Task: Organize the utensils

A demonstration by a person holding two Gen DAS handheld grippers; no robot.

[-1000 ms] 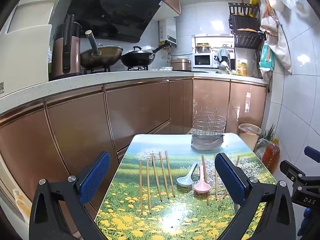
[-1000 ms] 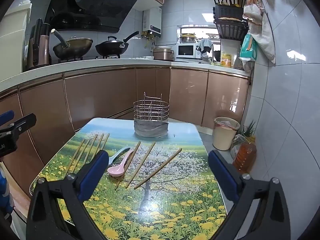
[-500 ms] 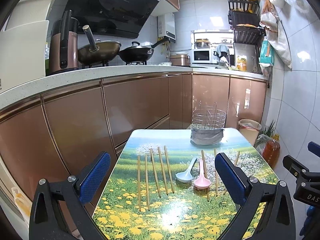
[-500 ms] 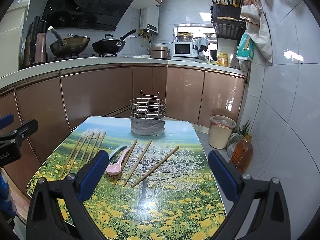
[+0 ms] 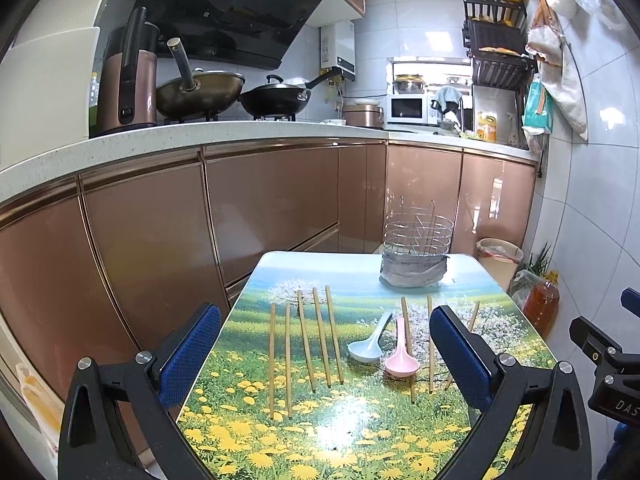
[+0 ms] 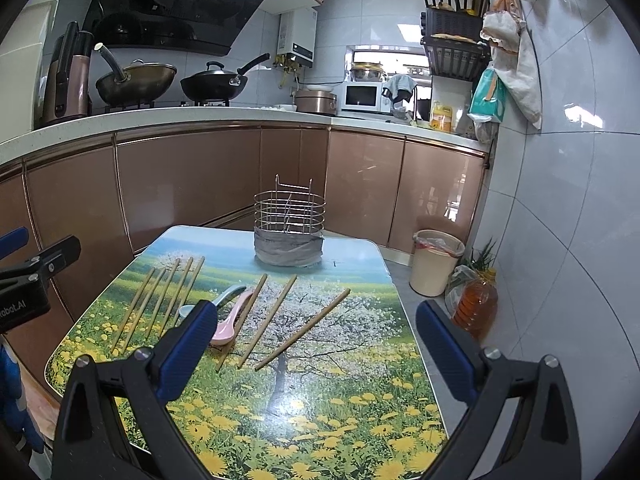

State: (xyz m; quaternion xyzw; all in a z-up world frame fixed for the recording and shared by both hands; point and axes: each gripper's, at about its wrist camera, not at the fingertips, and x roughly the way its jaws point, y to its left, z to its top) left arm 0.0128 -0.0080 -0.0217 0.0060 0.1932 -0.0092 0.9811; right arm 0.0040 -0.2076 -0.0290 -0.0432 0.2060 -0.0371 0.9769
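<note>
Kitchen's pretty bright overall, mostly daylight from the window (image 5: 430, 76) at the back, which is a bit blown out. There's a white glare patch on the glossy table (image 5: 340, 432) near its front edge, plus shiny reflections on the wall tiles (image 6: 580, 116) and cabinet doors (image 5: 496, 200). Both views are sharp in the middle, but the fisheye bends straight lines hard, with black corners.

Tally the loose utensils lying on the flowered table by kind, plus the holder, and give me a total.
Chopsticks: 8 (five in a row on the left, three on the right)
Spoons: 2, one blue and one pink
Wire utensil holder: 1, nothing visibly loaded yet
Total: 11
</note>
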